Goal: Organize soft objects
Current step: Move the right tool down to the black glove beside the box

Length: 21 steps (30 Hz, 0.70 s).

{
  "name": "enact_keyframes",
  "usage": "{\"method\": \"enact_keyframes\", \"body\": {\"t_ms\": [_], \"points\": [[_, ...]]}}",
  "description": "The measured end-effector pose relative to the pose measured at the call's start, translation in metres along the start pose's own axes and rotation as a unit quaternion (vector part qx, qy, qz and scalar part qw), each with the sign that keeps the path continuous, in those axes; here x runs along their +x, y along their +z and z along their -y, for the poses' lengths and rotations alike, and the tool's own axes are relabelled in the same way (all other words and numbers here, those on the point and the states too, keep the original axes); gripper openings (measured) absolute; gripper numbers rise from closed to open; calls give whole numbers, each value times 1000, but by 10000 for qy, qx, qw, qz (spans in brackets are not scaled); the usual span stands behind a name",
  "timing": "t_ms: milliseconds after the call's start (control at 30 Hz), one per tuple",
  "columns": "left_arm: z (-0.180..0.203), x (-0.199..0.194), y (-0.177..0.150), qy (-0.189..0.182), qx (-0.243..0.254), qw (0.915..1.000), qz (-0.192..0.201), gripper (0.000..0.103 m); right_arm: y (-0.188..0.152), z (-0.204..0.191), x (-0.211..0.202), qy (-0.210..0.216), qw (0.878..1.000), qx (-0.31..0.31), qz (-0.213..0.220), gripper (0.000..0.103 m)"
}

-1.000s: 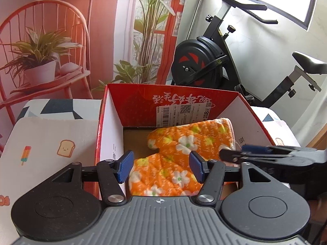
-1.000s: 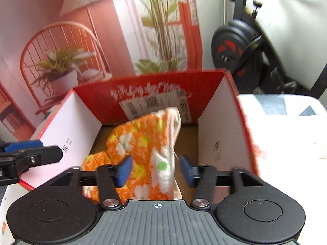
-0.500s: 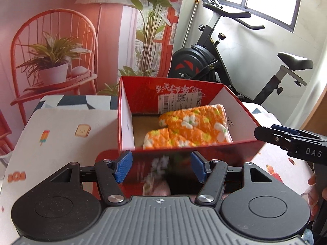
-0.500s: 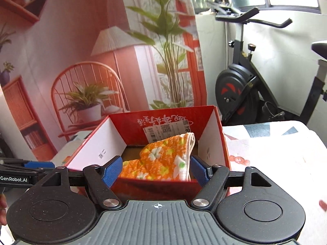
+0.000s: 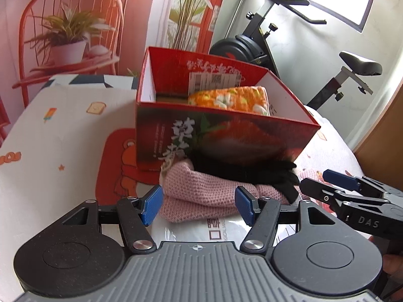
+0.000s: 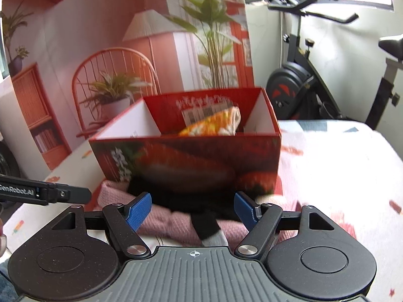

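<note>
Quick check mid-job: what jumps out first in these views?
The open red cardboard box in the middle of the patterned tablecloth, with an orange flowered quilted mitt inside at its right. Just in front, a pink knitted garment under a black fuzzy item, between the open left claw pads.

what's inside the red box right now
An orange floral cloth lies folded in the red box, toward its right and back, in front of a white label on the back wall. The near wall hides the floor and anything lower down.
</note>
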<state>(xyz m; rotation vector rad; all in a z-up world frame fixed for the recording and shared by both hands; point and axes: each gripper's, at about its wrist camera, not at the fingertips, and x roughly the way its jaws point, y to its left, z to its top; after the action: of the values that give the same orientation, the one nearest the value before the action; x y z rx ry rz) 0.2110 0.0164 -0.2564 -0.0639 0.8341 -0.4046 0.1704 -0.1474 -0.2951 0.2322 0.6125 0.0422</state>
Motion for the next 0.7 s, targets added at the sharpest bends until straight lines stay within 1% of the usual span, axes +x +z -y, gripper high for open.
{"method": "enact_keyframes", "body": {"t_ms": [133, 167, 233, 333, 433, 567, 700], "points": [[0, 1, 3, 25, -33, 10000, 40, 63, -4, 9, 5, -67, 9998, 161, -48, 68], [0, 2, 5, -12, -56, 10000, 33, 58, -4, 11, 5, -76, 9998, 188, -47, 68], [2, 4, 6, -75, -67, 9999, 12, 51, -4, 14, 8, -73, 9997, 235, -64, 68], [6, 6, 8, -143, -45, 9999, 36, 47, -4, 17, 11, -93, 9995, 285, -97, 67], [8, 10, 9, -234, -44, 9997, 32, 46, -4, 21, 15, -96, 9994, 322, -126, 65], [10, 20, 17, -269, -19, 9996, -11, 45, -2, 26, 24, -95, 9990, 366, -240, 65], [12, 35, 29, -345, -174, 9992, -63, 45, 1, 31, 33, -88, 9988, 394, -274, 65]]}}
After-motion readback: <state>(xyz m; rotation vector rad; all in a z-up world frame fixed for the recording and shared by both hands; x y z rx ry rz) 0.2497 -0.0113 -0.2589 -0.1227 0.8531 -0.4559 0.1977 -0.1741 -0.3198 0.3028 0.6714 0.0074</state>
